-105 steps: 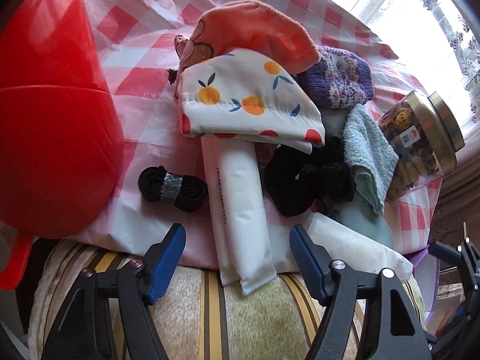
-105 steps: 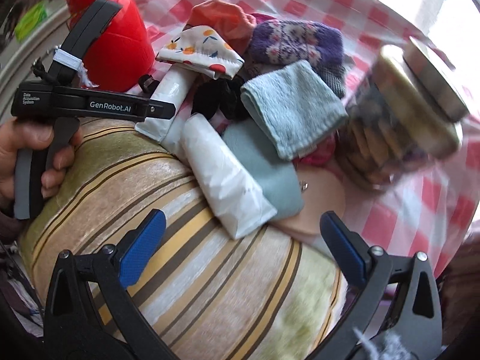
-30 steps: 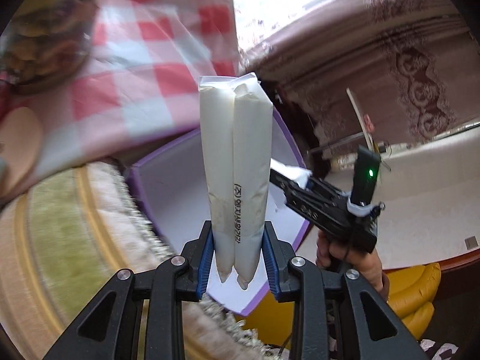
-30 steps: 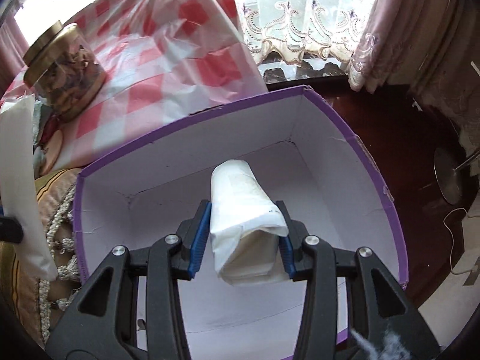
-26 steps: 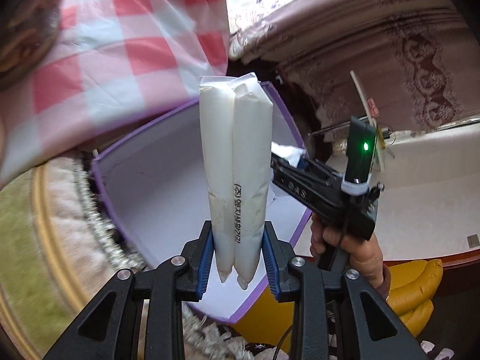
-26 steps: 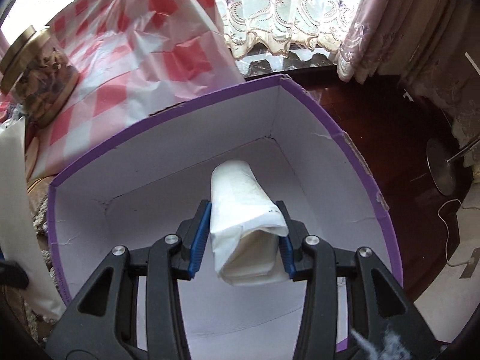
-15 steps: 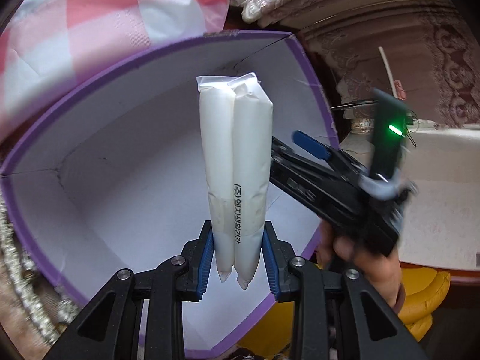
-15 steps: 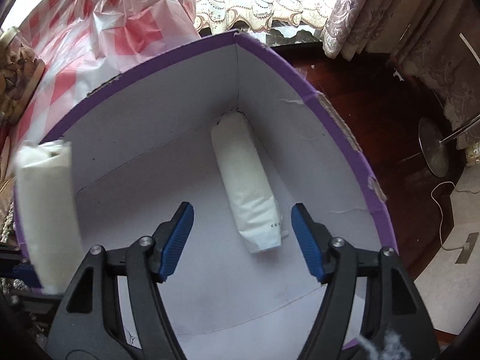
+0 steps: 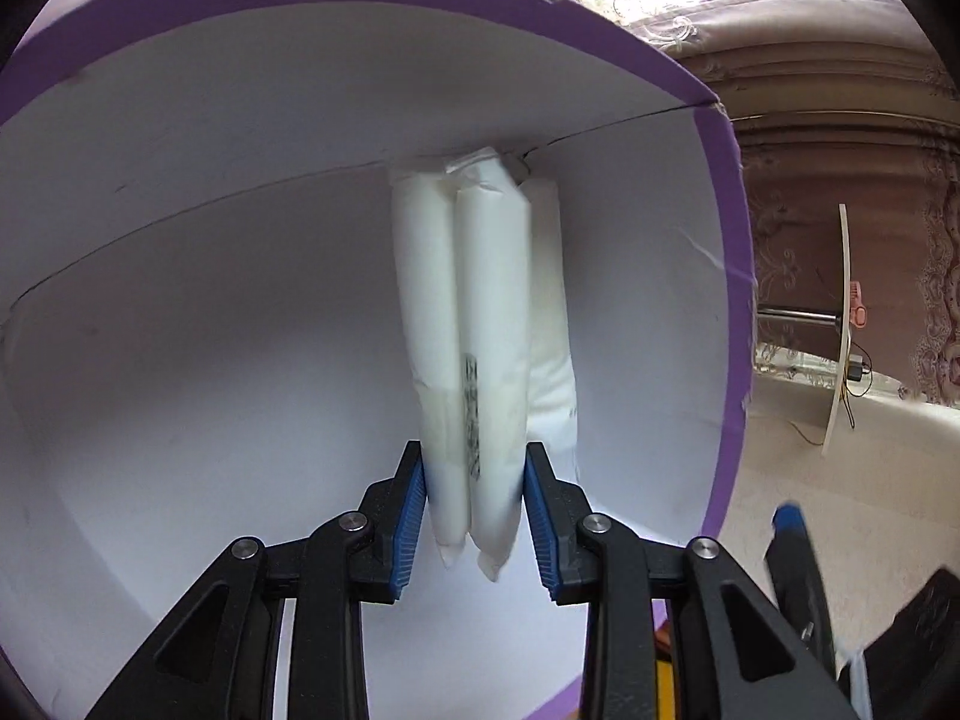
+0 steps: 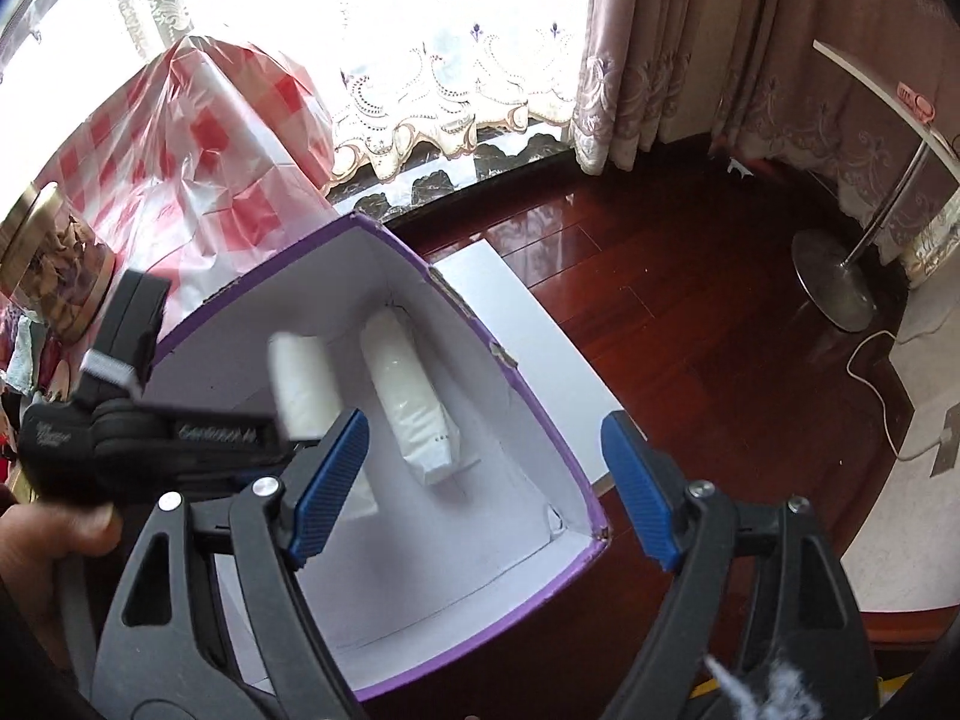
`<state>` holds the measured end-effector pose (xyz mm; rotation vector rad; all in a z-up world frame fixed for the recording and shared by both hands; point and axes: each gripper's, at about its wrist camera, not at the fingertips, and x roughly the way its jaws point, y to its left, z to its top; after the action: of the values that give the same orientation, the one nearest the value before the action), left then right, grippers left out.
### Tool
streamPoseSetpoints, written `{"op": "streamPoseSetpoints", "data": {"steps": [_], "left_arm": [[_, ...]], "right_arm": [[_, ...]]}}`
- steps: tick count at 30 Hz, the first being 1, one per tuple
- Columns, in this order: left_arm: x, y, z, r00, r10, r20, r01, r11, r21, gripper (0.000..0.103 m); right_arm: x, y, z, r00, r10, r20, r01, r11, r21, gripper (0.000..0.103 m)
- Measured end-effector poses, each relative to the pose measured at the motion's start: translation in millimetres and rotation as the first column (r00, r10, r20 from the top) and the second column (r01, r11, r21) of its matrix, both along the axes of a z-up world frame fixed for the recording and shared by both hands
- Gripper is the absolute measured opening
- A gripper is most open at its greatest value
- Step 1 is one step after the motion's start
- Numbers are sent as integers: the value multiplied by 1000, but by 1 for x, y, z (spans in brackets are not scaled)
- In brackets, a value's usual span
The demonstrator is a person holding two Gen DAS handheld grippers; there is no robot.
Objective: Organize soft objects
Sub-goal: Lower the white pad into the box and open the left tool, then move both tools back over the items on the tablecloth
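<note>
Left gripper (image 9: 474, 516) pinches a white packet (image 9: 474, 324) inside the purple box (image 9: 729, 276), beside another packet (image 10: 411, 396) on the box floor; right gripper (image 10: 483, 480) spread above the box, holding nothing.

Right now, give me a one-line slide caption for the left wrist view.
Left gripper holds a white plastic-wrapped soft pack inside the purple-rimmed white cardboard box, beside another white pack.

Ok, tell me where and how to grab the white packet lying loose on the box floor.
Grip the loose white packet across its middle, coming straight down from above with the open right gripper. It lies flat and long beside the purple box wall, so close across its narrow width, keeping off the wall and the left gripper's held packet.
</note>
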<state>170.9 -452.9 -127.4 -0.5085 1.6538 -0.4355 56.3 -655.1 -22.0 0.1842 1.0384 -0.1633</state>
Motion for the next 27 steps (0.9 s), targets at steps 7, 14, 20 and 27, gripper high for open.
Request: {"op": "streamPoseSetpoints", "data": {"steps": [7,14,20,27], "left_arm": [[-6,1,-19,1000,13,0,-13,1000,-14,55],[-23,1,2,998,-31,59,34,998,-47,62],[-41,21,41,990,-68,121,82,990,-113,65],[-44,74,96,949,-12,316,76,978,-192,68]], "right_arm": [[-3,-1,-16,1000,11,-15,-10,999,34,82],[-6,0,-13,1000,-4,-7,4,999,41,82],[-9,10,9,1000,0,28,-1,1000,18,82],[-9,43,37,995,61,80,-63,998,16,82]]}}
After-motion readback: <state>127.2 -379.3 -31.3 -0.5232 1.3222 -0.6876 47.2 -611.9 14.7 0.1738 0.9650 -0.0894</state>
